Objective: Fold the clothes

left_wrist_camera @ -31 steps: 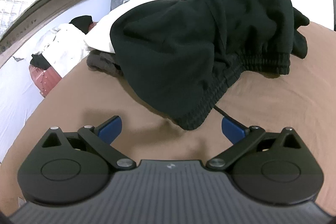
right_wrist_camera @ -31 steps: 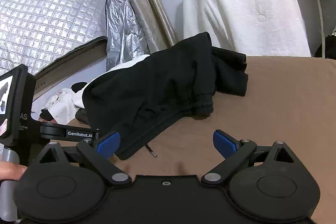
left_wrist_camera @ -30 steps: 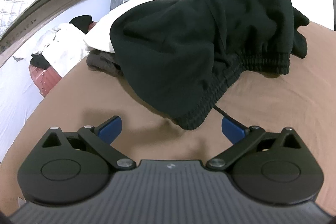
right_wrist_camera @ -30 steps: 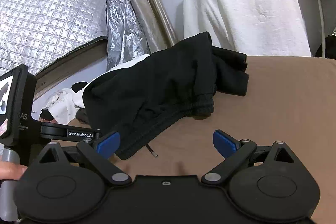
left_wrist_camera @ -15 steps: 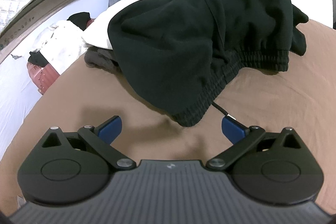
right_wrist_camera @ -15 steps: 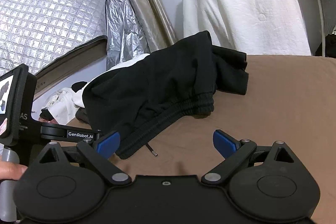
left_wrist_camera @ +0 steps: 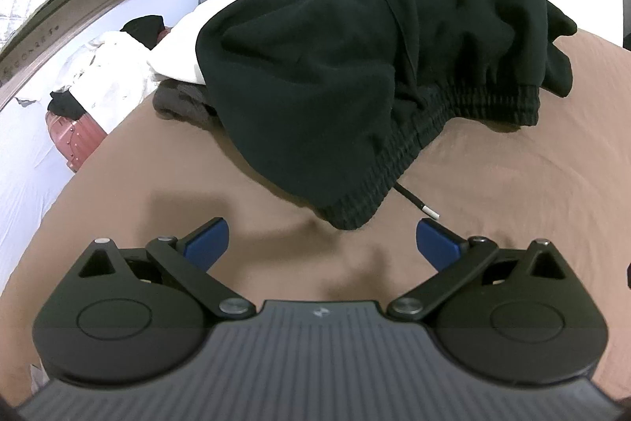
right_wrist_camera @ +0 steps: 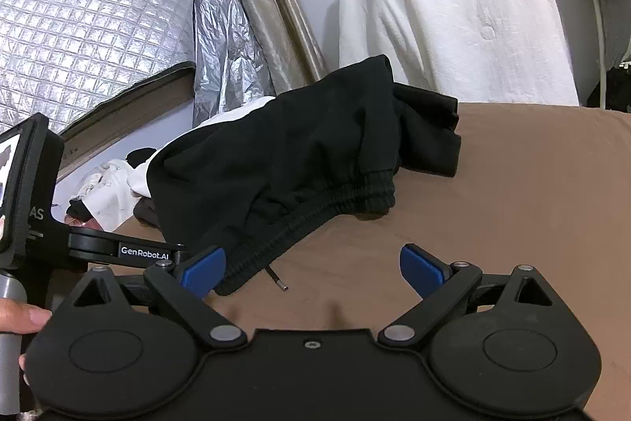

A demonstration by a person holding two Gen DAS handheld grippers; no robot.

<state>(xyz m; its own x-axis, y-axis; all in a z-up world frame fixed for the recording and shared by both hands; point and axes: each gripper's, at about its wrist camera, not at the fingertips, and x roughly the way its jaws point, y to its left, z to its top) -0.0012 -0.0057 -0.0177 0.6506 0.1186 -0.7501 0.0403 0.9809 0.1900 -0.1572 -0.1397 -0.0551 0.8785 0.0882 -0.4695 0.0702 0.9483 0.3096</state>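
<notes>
Left wrist view: we are holding the left tool (left_wrist_camera: 321, 237) wide, black sweatpants' (left_wrist_camera: 355, 73) waistband just ahead, nearer than the equally wide right tool (right_wrist_camera: 313, 269).

Black sweatpants (left_wrist_camera: 355, 66) lie crumpled on the brown sheet (left_wrist_camera: 512, 184), directly ahead of both tools; elastic waistband nearest, drawcord tip (left_wrist_camera: 428, 212) protruding.

Sweatpants (left_wrist_camera: 355, 66) heaped on bed (left_wrist_camera: 512, 184), atop white garment (left_wrist_camera: 177, 66), drawstring (left_wrist_camera: 414, 202) trailing forward
</notes>
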